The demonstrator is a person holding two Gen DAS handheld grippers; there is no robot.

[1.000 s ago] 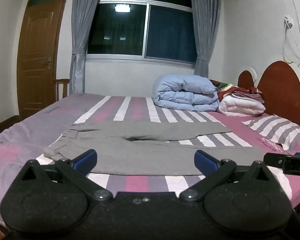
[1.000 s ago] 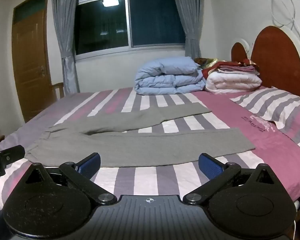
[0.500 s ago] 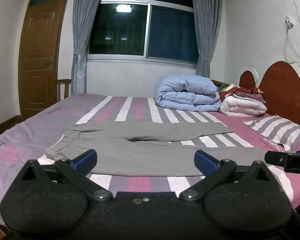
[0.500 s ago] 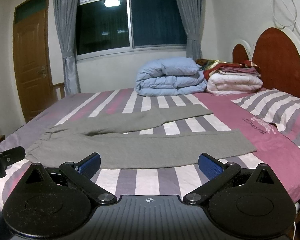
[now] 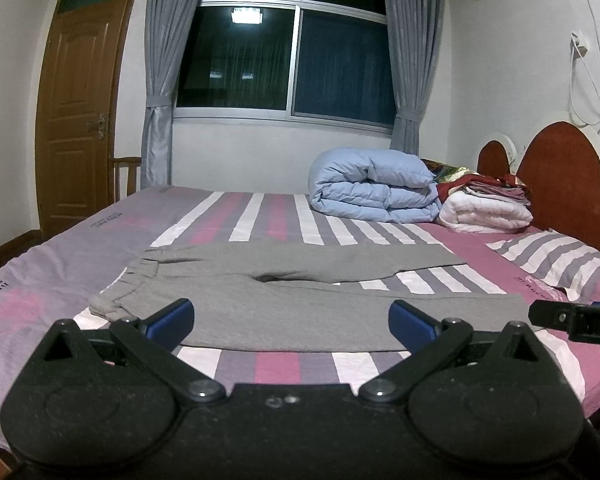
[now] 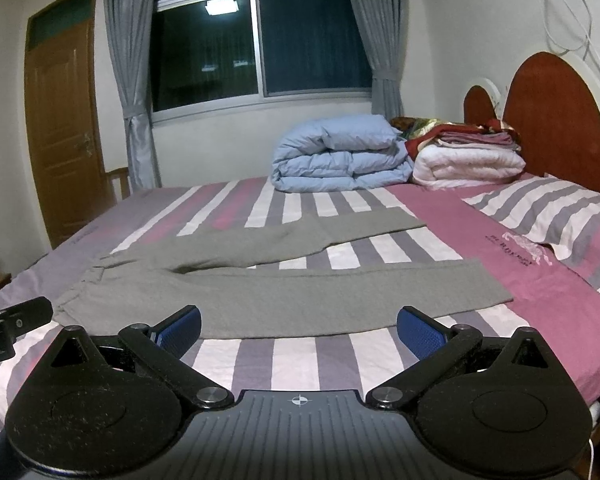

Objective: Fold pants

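Grey pants (image 5: 300,300) lie flat on the striped bed, waistband to the left, both legs spread apart toward the right; they also show in the right wrist view (image 6: 300,292). My left gripper (image 5: 292,318) is open and empty, held just in front of the near leg's front edge, toward the waist end. My right gripper (image 6: 299,330) is open and empty, in front of the near leg. Each gripper shows at the edge of the other's view.
The bed (image 5: 276,364) has a pink, grey and white striped sheet. A folded blue duvet (image 5: 372,186), a stack of folded blankets (image 5: 486,204) and a striped pillow (image 5: 560,264) lie near the red headboard at the right. A wooden door (image 5: 80,120) stands at the left.
Both grippers have drawn slightly nearer the bed, with the view tilting a little. The pants have not moved.
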